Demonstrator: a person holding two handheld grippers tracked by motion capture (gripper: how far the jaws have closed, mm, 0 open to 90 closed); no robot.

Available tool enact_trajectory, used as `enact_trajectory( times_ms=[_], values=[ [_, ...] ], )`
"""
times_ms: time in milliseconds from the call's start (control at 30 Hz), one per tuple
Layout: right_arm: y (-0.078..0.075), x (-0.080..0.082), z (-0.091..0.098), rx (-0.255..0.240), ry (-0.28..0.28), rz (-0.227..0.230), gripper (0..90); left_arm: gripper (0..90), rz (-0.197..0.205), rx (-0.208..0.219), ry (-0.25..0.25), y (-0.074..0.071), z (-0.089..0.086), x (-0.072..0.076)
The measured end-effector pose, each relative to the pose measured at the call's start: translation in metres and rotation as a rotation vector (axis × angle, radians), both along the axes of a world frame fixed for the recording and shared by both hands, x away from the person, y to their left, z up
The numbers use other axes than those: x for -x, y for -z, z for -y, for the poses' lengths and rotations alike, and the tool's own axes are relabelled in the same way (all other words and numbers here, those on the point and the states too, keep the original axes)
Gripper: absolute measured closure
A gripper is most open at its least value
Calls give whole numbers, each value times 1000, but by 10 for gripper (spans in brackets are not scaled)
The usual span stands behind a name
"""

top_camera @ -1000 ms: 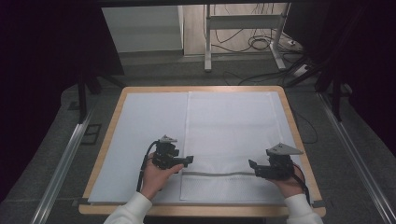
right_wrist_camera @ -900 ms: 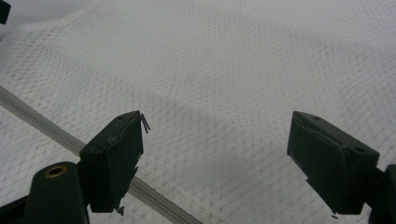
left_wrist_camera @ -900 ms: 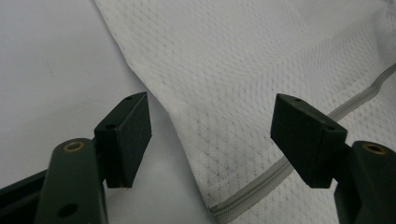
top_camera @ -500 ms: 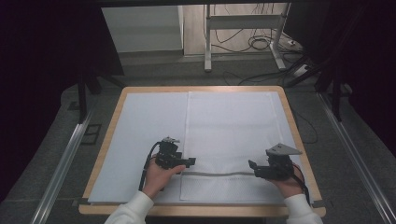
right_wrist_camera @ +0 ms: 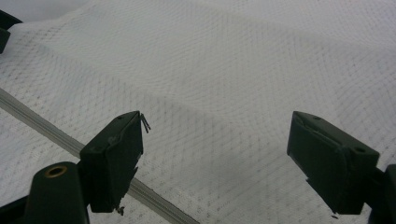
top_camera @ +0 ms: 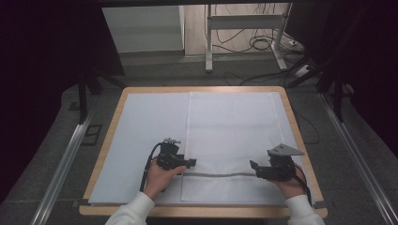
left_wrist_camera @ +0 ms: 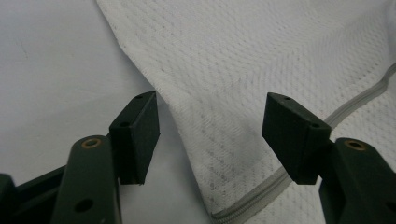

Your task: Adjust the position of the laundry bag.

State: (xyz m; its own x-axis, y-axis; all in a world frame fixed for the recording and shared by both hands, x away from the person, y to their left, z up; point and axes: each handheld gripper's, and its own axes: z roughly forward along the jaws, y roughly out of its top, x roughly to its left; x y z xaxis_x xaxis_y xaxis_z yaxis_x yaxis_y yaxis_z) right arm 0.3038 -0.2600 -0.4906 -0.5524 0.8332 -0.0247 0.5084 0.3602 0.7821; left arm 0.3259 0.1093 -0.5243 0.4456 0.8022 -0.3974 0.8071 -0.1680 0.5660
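Presently, the white mesh cloth (top_camera: 232,140) lies flat in the centre-right of the high view, on a pale sheet (top_camera: 145,136) that covers the wooden-rimmed table (top_camera: 109,136). The left gripper (top_camera: 189,163) sits at the cloth's left edge, low in the frame. In the left gripper view its jaws stand spread and have just been closing in; the cloth's edge and a raised fold (left_wrist_camera: 205,126) lie between them, and neither pad presses on the fabric. The right gripper (top_camera: 254,168) sits toward the cloth's lower right. In the right gripper view its jaws are spread wide, with bare mesh (right_wrist_camera: 215,121) between them and nothing pinched.

A grey zip band (top_camera: 220,174) runs across the cloth between the two grippers, left to right in the high view, slightly wavy. It passes under the left-hand jaw in the right gripper view (right_wrist_camera: 51,133).

The cloth's long axis runs from the bottom of the frame toward the top, its far edge close to the table's far rim. Beyond the table lie a dark floor, a metal frame (top_camera: 244,33) and loose cables (top_camera: 263,44) at upper centre. Rails (top_camera: 61,168) flank the table.
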Motion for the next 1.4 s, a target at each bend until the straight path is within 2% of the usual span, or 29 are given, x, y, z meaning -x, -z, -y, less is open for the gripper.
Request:
enact_trajectory(
  times_ms=[233, 433, 633, 667, 700, 833, 867, 1200, 1400],
  values=[
    [-1, 0, 1, -4, 0, 3, 177, 421, -10, -3, 1, 2, 0, 0],
    [-1, 0, 1, -5, 2, 6, 177, 474, 1, -15, 3, 3, 3, 1],
    [-2, 1, 1, -8, 2, 12, 177, 634, 21, -45, 7, 4, 7, 0],
    [-2, 1, 1, -6, 3, 10, 177, 693, 27, -62, 12, 4, 8, 0],
    [-2, 1, 1, -6, 3, 10, 177, 693, 31, -70, 17, 3, 8, 0],
    [-2, 0, 1, -3, 4, 12, 178, 827, 36, -85, 35, 5, 10, -1],
    [-2, 0, 1, -4, 5, 12, 177, 859, 31, -76, 36, 5, 9, -1],
    [-4, -1, 3, -5, 15, 3, 177, 885, 37, -45, 36, 6, 6, -1],
    [-19, -6, 6, -27, 15, -40, 177, 889, 35, -32, 41, 3, 4, -1]
  ],
)
